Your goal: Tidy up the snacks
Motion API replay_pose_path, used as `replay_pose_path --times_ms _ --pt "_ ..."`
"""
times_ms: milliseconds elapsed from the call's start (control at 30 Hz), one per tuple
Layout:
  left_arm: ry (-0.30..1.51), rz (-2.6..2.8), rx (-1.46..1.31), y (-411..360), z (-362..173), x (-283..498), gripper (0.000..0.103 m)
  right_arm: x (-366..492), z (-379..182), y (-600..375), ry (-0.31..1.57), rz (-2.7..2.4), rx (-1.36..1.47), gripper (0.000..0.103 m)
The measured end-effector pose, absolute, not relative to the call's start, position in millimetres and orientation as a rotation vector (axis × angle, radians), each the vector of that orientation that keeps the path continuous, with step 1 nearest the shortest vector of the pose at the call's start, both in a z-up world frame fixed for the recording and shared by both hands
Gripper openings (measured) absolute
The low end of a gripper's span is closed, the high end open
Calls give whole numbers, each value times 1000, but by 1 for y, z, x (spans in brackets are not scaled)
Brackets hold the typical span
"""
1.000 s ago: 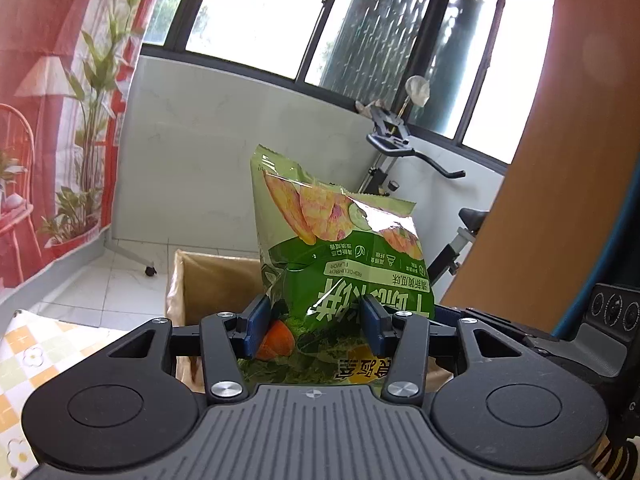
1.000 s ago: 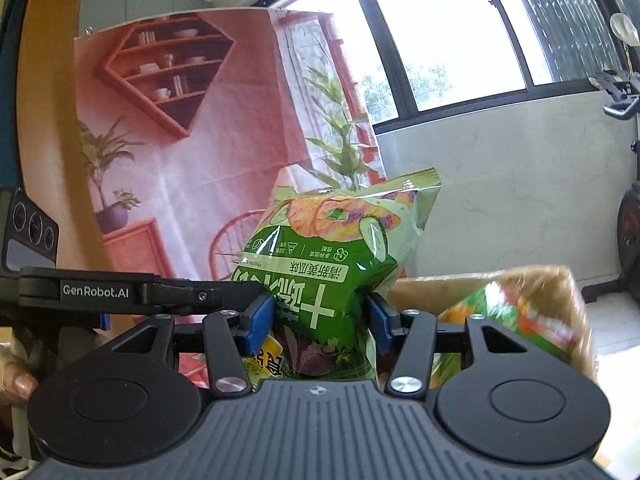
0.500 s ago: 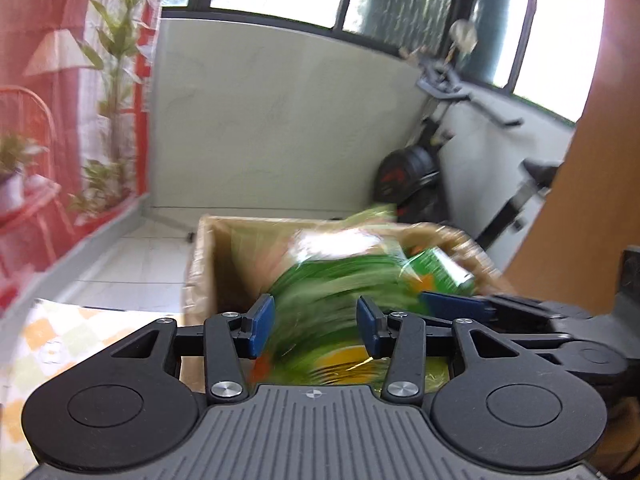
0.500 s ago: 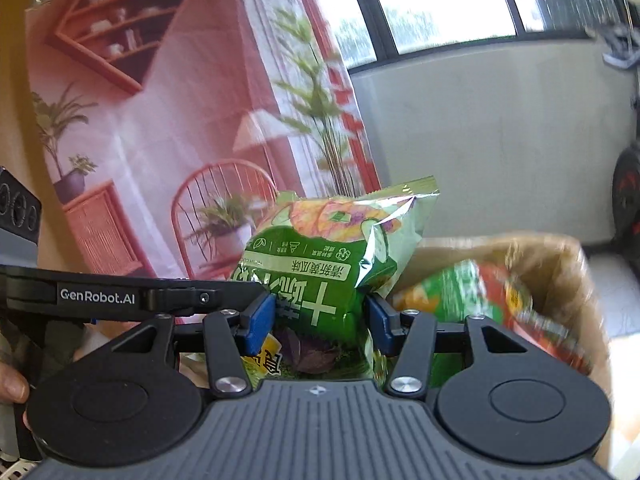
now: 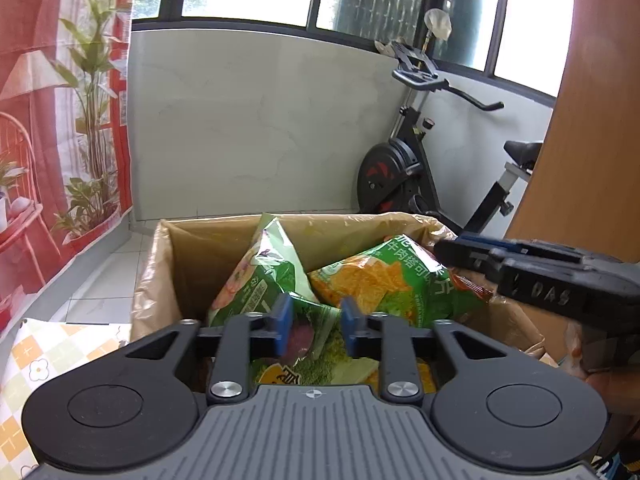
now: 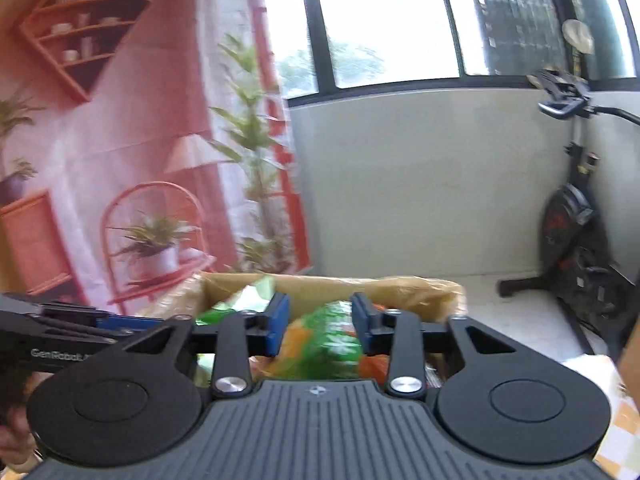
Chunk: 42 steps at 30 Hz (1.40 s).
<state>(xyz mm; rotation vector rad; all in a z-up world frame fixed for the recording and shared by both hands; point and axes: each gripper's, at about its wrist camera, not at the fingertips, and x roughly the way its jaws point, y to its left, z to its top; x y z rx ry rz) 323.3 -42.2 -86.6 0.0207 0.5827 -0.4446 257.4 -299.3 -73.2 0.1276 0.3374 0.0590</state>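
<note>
Hovering over the box (image 5: 192, 248), left gripper (image 5: 312, 324) and right gripper (image 6: 320, 322) just narrowed their jaws, pinching nothing; chip bags (image 5: 384, 280) lie just below, straight ahead.

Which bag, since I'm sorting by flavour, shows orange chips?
The right bag in the box: orange chips cover its front. The left bag stands on edge and shows paler, pinkish chips.

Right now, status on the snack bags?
Left tongs, right tongs: jaws just closed further, a bag between each, grip unclear. Green bag and orange-green bag down in lined box. Nothing in the way.
</note>
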Motion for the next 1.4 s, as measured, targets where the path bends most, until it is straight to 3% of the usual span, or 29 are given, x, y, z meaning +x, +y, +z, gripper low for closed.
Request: replay_pose_path --times_ms 133,433,667,800,967,1100,1167,1267,1300,1400 --pt "652 -450 62 -55 -95 335 14 271 -84 -299 430 51 100 15" --pt "783 -396 30 -49 -108 360 14 294 -97 -297 552 55 108 16" --pt "719 -388 94 -51 -97 340 15 297 -100 -304 591 46 175 16" --pt "640 -378 144 -50 -82 318 34 285 -93 -304 561 21 178 17" --pt "554 -362 147 -43 -63 291 42 263 -80 -298 526 19 170 17" --pt "498 -347 132 -38 -53 266 61 241 -70 -284 506 22 120 18" --pt "475 -338 127 -34 -49 254 66 230 -66 -276 498 21 98 18" --pt "452 -328 111 -30 -45 235 78 214 -61 -266 485 18 90 32" --pt "442 -329 105 -27 -44 229 82 208 -58 -262 479 16 90 42" --pt "407 -322 107 -23 -39 210 89 191 -53 -254 457 11 91 61"
